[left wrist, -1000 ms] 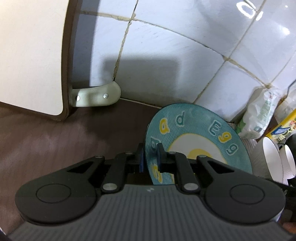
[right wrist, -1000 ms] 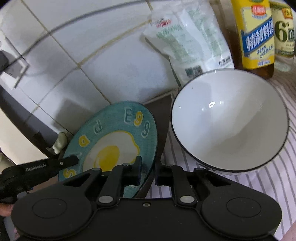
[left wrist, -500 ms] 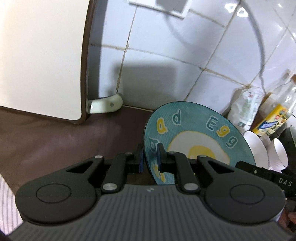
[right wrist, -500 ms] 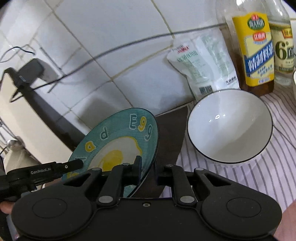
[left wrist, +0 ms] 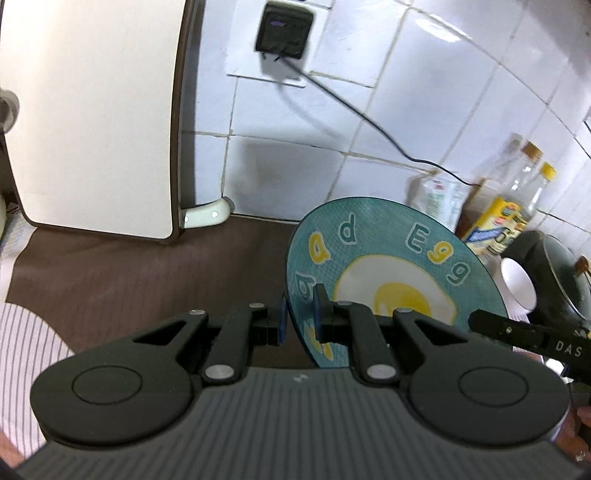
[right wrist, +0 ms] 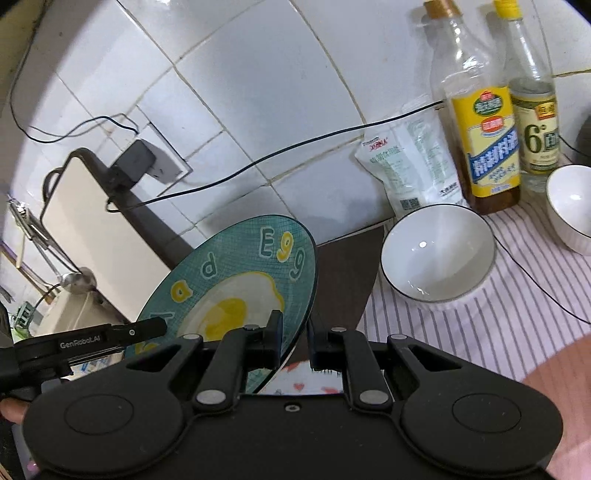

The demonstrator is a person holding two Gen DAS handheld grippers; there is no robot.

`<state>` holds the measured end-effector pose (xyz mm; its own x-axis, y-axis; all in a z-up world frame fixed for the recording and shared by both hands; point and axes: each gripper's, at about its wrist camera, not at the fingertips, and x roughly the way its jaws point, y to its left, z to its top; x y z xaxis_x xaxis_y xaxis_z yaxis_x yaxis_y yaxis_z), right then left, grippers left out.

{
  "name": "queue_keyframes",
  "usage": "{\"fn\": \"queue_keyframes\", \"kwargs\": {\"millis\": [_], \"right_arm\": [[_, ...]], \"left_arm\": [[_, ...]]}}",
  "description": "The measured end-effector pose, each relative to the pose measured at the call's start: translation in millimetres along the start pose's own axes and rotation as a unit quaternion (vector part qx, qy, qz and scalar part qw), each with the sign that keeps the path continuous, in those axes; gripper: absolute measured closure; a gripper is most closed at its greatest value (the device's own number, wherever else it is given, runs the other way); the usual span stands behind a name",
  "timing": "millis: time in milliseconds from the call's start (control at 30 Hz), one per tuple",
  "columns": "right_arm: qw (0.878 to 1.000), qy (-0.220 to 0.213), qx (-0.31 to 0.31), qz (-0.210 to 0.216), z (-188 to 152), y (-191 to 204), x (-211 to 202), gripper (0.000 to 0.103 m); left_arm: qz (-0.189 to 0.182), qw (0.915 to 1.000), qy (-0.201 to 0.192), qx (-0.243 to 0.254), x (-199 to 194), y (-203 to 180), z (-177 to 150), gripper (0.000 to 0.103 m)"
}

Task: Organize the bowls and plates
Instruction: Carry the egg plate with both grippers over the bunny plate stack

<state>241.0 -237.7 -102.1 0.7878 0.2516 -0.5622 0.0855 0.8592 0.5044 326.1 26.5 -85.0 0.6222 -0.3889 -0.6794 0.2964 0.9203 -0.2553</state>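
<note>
Teal plate [left wrist: 388, 266] with egg print, clamped at one rim by left gripper [left wrist: 300, 320], at opposite rim by right gripper [right wrist: 293, 339]; held tilted, clear of brown surface [left wrist: 147, 273]. Lower plate edge hidden behind both gripper bodies. White bowl [right wrist: 437, 254] on striped cloth [right wrist: 480, 332], just beside plate; second bowl [right wrist: 569, 206] cut off at frame edge. Bottle labels [right wrist: 491, 147] blurred, unreadable. Higher than a second ago: more wall, socket [left wrist: 282, 33] and cable now in view, bowl smaller and further off.
</note>
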Motion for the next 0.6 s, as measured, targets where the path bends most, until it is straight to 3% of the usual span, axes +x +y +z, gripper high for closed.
{"fn": "queue_keyframes", "kwargs": {"millis": [233, 600], "right_arm": [[1.0, -0.003, 0.023, 0.013, -22.1, -5.0, -41.2, 0.086], [0.998, 0.016, 0.053, 0.012, -63.6, -20.8, -68.7, 0.085]], "left_arm": [[-0.005, 1.0, -0.001, 0.008, -36.3, -15.6, -22.5, 0.092], [0.006, 0.9994, 0.032, 0.007, -48.0, -25.6, -69.0, 0.091]]}}
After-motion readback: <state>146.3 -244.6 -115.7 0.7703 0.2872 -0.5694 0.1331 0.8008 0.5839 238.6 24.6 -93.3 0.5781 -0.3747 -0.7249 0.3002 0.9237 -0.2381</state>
